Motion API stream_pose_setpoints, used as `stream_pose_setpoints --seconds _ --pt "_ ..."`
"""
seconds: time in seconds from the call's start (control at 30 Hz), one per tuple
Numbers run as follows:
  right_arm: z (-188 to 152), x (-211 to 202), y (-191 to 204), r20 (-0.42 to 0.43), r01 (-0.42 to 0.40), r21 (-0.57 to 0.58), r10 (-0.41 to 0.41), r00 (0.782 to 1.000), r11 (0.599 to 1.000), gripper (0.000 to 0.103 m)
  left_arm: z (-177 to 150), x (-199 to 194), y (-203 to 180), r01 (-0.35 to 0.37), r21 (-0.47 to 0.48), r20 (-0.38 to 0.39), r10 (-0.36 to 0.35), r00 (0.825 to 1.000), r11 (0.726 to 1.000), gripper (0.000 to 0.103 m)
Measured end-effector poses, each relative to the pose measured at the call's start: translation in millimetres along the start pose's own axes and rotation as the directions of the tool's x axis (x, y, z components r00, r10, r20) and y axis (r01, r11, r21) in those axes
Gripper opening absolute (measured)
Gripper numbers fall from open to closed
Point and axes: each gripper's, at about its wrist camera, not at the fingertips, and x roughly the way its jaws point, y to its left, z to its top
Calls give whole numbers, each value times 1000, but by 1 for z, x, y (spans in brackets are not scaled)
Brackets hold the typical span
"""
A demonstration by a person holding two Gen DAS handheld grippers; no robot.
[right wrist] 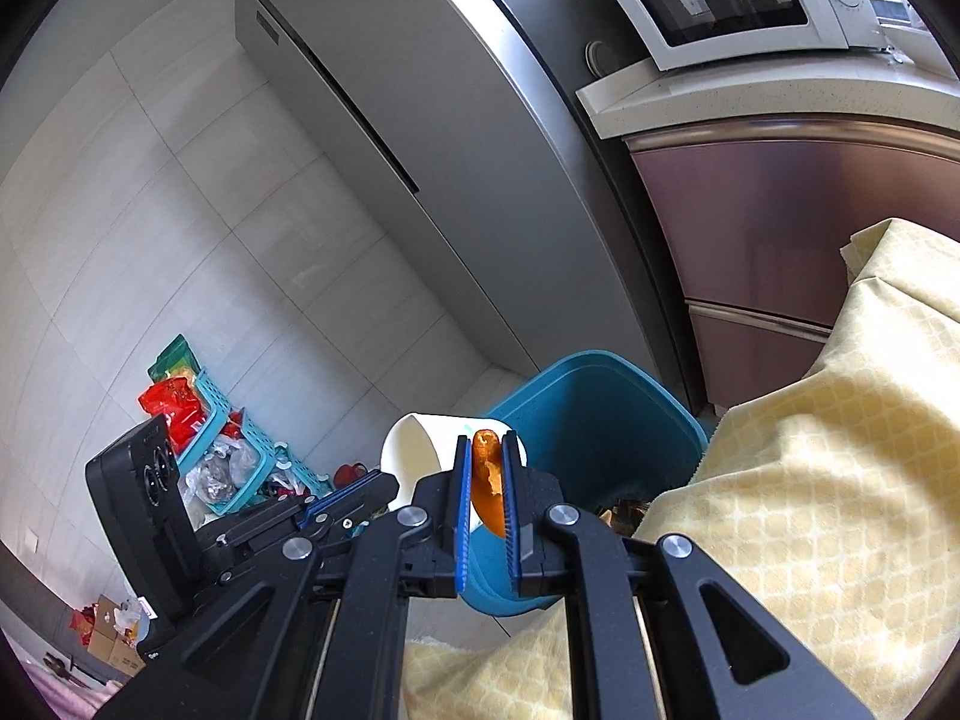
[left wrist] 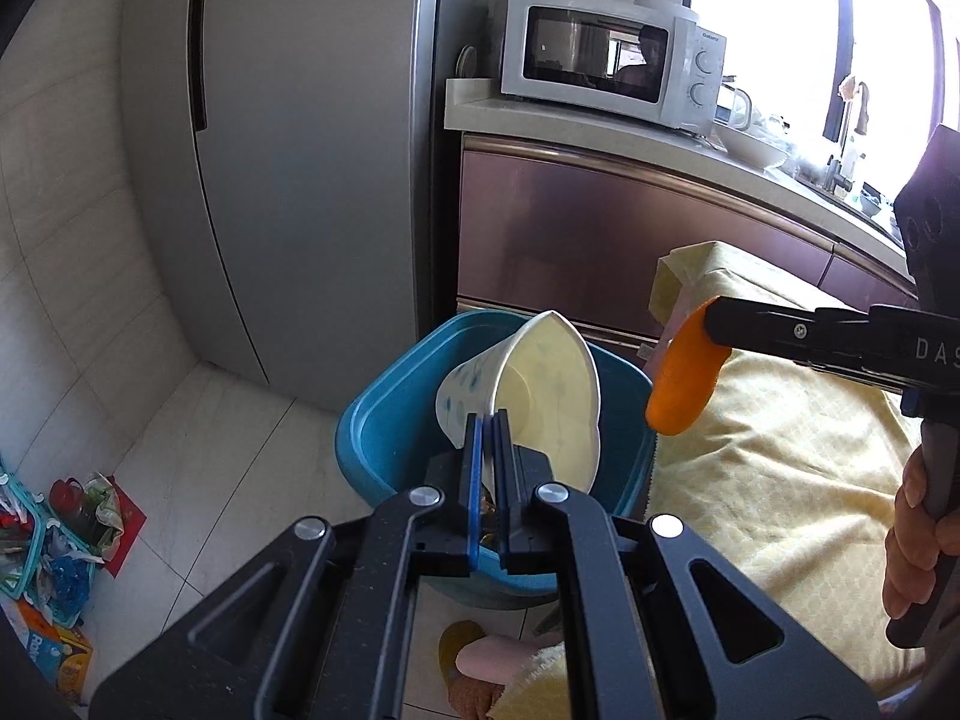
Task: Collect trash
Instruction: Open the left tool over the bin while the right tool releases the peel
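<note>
Pinched tight on the rim of a crushed paper cup point(left wrist: 528, 402), the left gripper point(left wrist: 489, 456) holds it tilted over the blue bin point(left wrist: 384, 420). Alongside, the right gripper point(right wrist: 486, 480) clamps an orange peel point(right wrist: 487, 480) near the bin's edge, by the yellow-clothed table point(right wrist: 810, 480). Released too soon, the peel could land on the cloth or floor, and the cup could catch the rim and tip out.

A blue bin point(left wrist: 372, 438) stands on the pale tiled floor point(left wrist: 198, 450).
</note>
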Motion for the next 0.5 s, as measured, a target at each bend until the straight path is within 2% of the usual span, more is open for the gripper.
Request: stream_pose_setpoints --seconds 0.5 --pt "5 40 -15 -60 79 46 -76 995 996 9 0 46 0 -24 1 -77 24 997 1000 4"
